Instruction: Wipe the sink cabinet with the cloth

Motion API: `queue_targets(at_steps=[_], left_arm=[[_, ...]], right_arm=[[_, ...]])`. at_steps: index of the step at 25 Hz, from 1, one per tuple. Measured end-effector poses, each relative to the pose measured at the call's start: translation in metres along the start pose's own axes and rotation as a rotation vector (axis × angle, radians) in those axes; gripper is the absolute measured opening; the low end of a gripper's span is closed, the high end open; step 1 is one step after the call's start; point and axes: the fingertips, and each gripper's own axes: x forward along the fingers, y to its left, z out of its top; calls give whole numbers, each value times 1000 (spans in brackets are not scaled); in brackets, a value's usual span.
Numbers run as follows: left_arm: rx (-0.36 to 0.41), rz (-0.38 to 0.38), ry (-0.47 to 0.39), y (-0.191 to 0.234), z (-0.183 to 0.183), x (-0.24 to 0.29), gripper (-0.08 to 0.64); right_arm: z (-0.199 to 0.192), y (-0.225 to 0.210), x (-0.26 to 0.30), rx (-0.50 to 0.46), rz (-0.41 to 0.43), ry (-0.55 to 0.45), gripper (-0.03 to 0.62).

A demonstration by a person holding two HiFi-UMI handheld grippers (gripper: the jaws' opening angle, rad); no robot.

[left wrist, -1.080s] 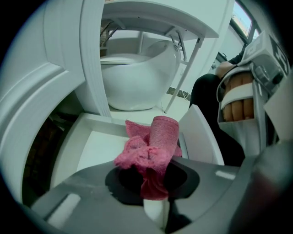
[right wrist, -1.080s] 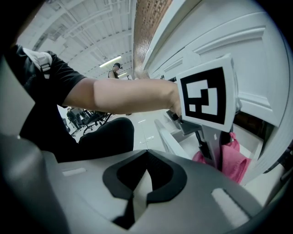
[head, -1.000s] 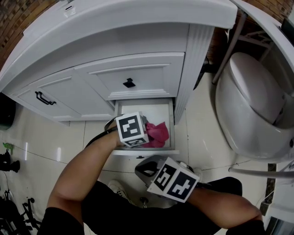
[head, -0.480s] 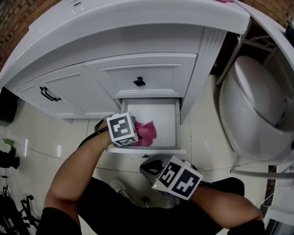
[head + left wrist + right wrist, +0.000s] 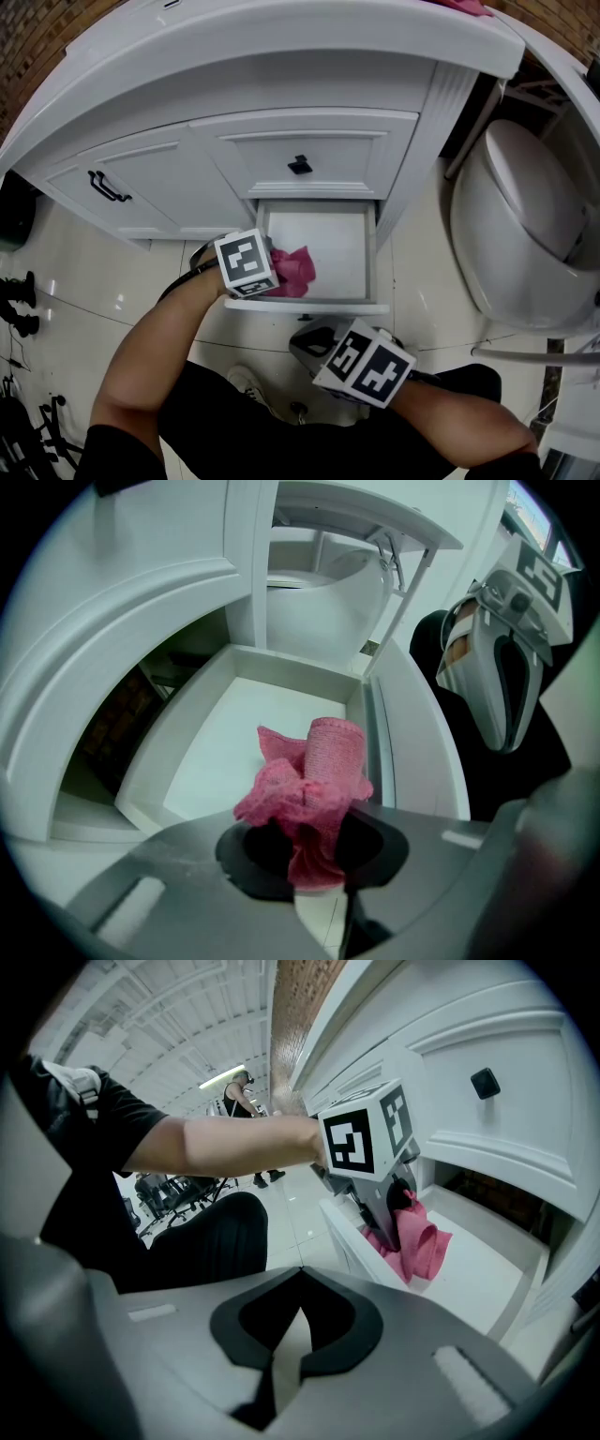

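The white sink cabinet has its bottom drawer pulled out. My left gripper is shut on a crumpled pink cloth at the drawer's front left corner. In the left gripper view the pink cloth bunches out of my left gripper over the white drawer floor. My right gripper hangs shut and empty below the drawer front, over the floor. The right gripper view shows my right gripper aimed toward the left gripper with the cloth.
A white toilet stands right of the cabinet. The upper drawer has a black knob and the left door a black handle. Glossy floor tiles lie to the left. A second pink cloth rests on the countertop.
The left gripper with the cloth has slid left from the drawer's middle to its front left corner. The right gripper has barely moved.
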Motion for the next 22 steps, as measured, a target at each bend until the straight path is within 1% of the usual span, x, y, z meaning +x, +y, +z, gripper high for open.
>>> queue_targets(at_steps=[8, 10, 12, 14, 17, 19, 20, 22], left_arm=[[-16, 29, 3, 5, -8, -2, 86], [-19, 42, -5, 6, -8, -3, 86], [-23, 69, -35, 7, -3, -8, 86], [-41, 114, -118, 7, 11, -20, 86], [-93, 201, -325, 6, 42, -54, 86], [-118, 243, -462, 0, 63, -79, 87], [-127, 250, -519, -6, 72, -89, 86], [-134, 229, -599, -22, 89, -101, 86]], right_arm=[[6, 13, -5, 2, -23, -17, 6], [4, 18, -5, 5, -31, -18, 6], [2, 22, -6, 11, -42, -20, 6], [2, 27, -7, 16, -54, -28, 6], [8, 34, -10, 17, -82, -61, 6], [12, 37, -12, 17, -110, -92, 6], [14, 38, -13, 17, -122, -108, 6], [16, 42, -13, 19, -141, -130, 6]])
